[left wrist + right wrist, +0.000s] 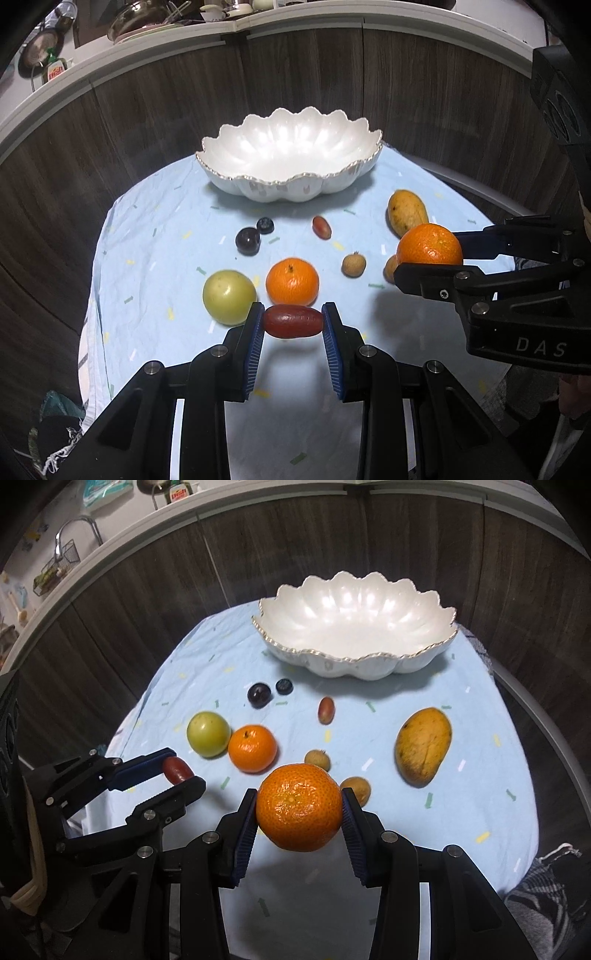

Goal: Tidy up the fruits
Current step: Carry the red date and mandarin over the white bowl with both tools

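Note:
My left gripper is shut on a small oblong red fruit, held above the blue cloth; the right wrist view shows this gripper at the left with the red fruit. My right gripper is shut on an orange, also lifted off the cloth, and the left wrist view shows that gripper at the right with the orange. A white scalloped bowl stands empty at the far side of the table.
On the blue cloth lie a second orange, a green round fruit, a mango, a dark plum, a blueberry, a red grape and two small brown fruits. Dark wood panels ring the table.

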{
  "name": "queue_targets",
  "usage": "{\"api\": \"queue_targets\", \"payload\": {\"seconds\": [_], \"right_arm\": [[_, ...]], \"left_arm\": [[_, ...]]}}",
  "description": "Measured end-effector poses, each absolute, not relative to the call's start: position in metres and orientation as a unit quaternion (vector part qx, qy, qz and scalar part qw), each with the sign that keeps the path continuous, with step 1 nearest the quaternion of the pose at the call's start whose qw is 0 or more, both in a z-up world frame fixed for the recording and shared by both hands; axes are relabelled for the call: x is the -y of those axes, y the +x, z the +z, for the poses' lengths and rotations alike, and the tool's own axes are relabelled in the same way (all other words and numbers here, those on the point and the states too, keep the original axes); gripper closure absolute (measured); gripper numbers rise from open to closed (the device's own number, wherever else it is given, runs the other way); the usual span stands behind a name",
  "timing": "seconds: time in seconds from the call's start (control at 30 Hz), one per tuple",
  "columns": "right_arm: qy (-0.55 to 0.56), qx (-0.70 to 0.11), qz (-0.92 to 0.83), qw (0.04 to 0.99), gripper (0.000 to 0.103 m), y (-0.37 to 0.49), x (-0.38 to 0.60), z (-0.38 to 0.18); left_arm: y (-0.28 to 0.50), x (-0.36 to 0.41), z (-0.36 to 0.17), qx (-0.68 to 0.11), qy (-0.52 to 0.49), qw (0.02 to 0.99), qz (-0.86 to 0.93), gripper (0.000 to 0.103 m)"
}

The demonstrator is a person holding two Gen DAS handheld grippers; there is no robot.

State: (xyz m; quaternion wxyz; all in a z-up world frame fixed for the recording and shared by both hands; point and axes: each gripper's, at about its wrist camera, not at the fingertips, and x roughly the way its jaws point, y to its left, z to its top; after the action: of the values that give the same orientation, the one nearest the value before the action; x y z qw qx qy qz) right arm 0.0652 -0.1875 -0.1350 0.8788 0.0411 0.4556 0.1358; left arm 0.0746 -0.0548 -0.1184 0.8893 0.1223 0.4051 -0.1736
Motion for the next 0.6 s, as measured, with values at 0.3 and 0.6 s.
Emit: {"api": "queue_targets", "payload": {"seconds": [0.3,0.6], "right_arm": [[0.046,-0.437,0.119,0.890,0.059,0.077,0.204,-0.117],[0.049,-0.415,0.101,0.903,0.059,0.100,0.223,-0.091]], "left_arm": [[0.089,0.064,-0.103,-0.394,0.117,0.896,-0.168,0.072],[0.118,0.072,-0.082,-0.378,0.102,0.906,-0.159,0.072]]}}
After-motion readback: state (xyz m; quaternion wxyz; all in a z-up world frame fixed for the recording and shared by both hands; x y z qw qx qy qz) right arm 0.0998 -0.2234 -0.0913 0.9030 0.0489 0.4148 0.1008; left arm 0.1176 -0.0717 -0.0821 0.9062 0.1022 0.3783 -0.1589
